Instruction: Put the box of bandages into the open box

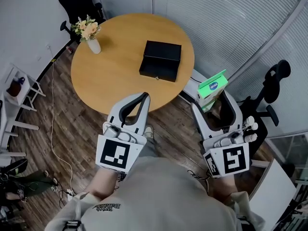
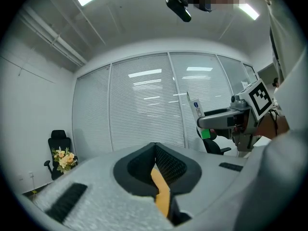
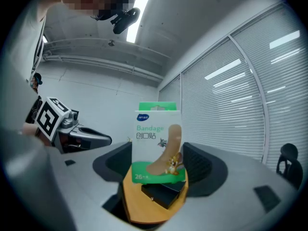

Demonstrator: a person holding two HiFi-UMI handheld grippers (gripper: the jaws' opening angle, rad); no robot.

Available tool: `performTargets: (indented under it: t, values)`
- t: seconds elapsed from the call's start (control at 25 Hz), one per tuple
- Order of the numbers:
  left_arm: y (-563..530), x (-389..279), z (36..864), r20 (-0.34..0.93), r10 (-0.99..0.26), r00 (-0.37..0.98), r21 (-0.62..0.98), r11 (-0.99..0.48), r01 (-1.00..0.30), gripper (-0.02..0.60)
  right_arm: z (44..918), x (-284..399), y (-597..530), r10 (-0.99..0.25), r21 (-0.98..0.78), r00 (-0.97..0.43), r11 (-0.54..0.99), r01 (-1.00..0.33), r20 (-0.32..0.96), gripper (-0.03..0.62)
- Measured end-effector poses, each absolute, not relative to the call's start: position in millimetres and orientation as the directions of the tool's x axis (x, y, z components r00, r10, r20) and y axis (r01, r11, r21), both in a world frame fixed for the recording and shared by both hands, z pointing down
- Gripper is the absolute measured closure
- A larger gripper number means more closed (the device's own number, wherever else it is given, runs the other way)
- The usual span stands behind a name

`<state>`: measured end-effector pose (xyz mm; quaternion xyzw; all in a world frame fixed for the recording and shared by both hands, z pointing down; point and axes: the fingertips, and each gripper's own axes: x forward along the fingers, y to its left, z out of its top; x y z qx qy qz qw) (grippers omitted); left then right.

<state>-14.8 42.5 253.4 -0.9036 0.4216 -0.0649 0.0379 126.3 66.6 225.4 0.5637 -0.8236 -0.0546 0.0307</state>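
The bandage box (image 1: 211, 89), white and green, stands upright in my right gripper (image 1: 212, 100), which is shut on it off the table's right edge. In the right gripper view the bandage box (image 3: 156, 146) fills the space between the jaws of my right gripper (image 3: 158, 166), and the open black box (image 3: 161, 193) shows beneath it. That open black box (image 1: 160, 60) sits on the round wooden table (image 1: 115, 66), right of centre. My left gripper (image 1: 143, 98) is shut and empty at the table's near edge; in its own view the left gripper (image 2: 155, 150) has its tips together.
A white vase of flowers (image 1: 89, 34) stands at the table's left rim. Black office chairs (image 1: 269, 95) are to the right and far left (image 1: 79, 1). A white rack (image 1: 17, 93) and a cable (image 1: 54, 129) lie on the wood floor at left.
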Motion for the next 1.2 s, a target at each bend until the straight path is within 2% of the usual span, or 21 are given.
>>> performTargets:
  t: [0.72, 1.2]
  values:
    - [-113.4, -57.3, 242.8, 0.086, -0.733, 0.674, -0.117, -0.680, -0.724, 0.560, 214.0, 77.7, -84.9, -0.942, 0.130, -0.336, 0.332, -0.934, -0.010, 0.290]
    - [-164.9, -66.9, 242.8, 0.084, -0.713, 0.697, -0.124, -0.701, -0.702, 0.560, 214.4, 66.3, -133.6, -0.948, 0.128, -0.318, 0.315, -0.941, -0.003, 0.290]
